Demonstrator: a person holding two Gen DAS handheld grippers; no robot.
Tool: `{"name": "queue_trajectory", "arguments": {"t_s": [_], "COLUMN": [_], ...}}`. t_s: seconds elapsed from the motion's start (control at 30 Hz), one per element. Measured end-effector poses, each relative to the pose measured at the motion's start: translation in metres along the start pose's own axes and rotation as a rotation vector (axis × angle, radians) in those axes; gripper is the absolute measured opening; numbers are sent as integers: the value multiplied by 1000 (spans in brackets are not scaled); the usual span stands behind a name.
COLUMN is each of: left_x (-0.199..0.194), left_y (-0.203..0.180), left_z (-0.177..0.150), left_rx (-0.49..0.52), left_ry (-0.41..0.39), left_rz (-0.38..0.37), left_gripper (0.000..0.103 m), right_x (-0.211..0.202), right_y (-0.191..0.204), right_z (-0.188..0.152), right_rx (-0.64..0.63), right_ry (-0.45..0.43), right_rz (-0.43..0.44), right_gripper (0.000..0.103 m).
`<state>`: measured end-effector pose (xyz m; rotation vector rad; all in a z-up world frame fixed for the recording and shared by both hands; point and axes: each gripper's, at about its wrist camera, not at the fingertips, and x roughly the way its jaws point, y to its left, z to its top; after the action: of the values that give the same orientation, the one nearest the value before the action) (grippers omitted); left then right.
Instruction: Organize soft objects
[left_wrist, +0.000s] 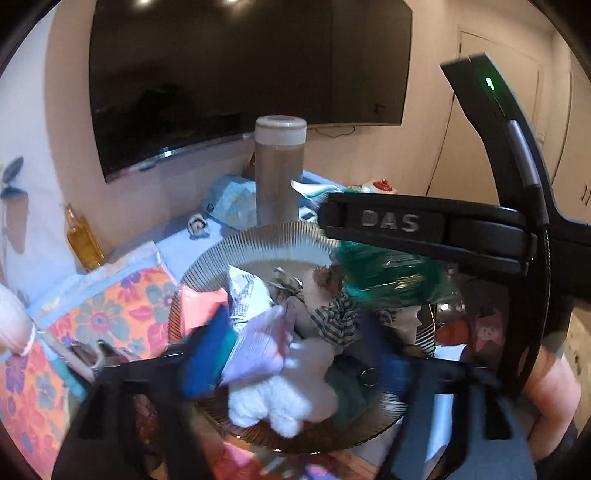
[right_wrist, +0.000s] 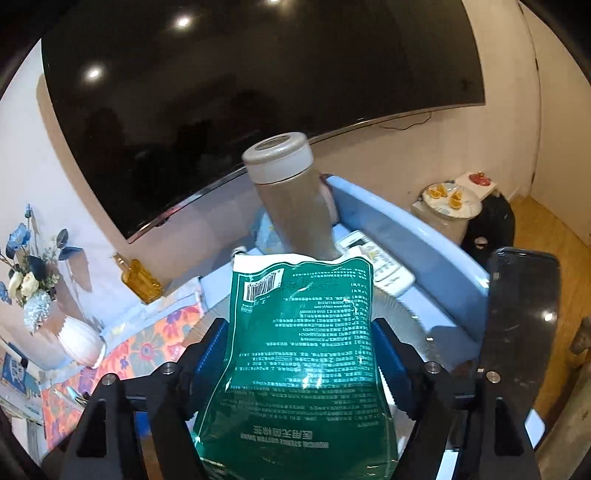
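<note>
A ribbed glass bowl (left_wrist: 266, 240) holds several soft things: a white plush toy (left_wrist: 288, 395), a purple packet (left_wrist: 258, 343) and a striped cloth (left_wrist: 332, 321). My left gripper (left_wrist: 303, 354) hangs just above them, jaws wide open, nothing pressed between its blue pads (left_wrist: 207, 354). In the right wrist view a green printed packet (right_wrist: 303, 332) stands between the spread jaws of my right gripper (right_wrist: 299, 325). The blue pads (right_wrist: 210, 350) sit at its edges without squeezing it. From the left wrist view that green packet (left_wrist: 388, 273) is a blur over the bowl's far right, under the right gripper's black fingers (left_wrist: 384, 223).
A tall grey tumbler (left_wrist: 280, 173) stands right behind the bowl, on a pale blue tray (right_wrist: 406, 229) with a white remote (right_wrist: 380, 266). To the left are a floral cloth (left_wrist: 110, 306), an amber bottle (left_wrist: 83, 240) and a white vase (right_wrist: 79, 341). A large dark TV hangs behind.
</note>
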<state>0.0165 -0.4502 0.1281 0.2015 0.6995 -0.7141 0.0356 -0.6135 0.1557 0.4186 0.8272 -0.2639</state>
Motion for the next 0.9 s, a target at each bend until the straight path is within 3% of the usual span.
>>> {"name": "queue_trajectory", "arguments": {"t_s": [0.13,0.27,0.33,0.47,0.6,0.77,0.9], "left_x": [-30,-63,-86,-131,-182,-231,-279], "left_y": [-2,-3,0,16,54,120,180], "left_z": [-7,-16,-22,-37,-67,-102,-129], "left_rx": [37,75,76,79,48,-77,-175], "left_ry": [-72,-119,-134,-169,-212,-223,-243], "left_rz": [-43,4,9,36,100,185,321], "left_gripper": [94,95,95,95,100,100,100], "right_x": [-27,-36,-23,-2,-32,-90,-122], "right_y": [-24,-24,-16,2,9,40,63], "right_z": [-8,1,13,25,13,-27,-73], "right_rx": [96,113,104,73,67,-59,-120], "right_ry": [-51,-78,-26,77,28,-34,-56], "right_rz": [91,179,220,174,221,226,256], "right_gripper": [88,91,92,92,92,95,103]}}
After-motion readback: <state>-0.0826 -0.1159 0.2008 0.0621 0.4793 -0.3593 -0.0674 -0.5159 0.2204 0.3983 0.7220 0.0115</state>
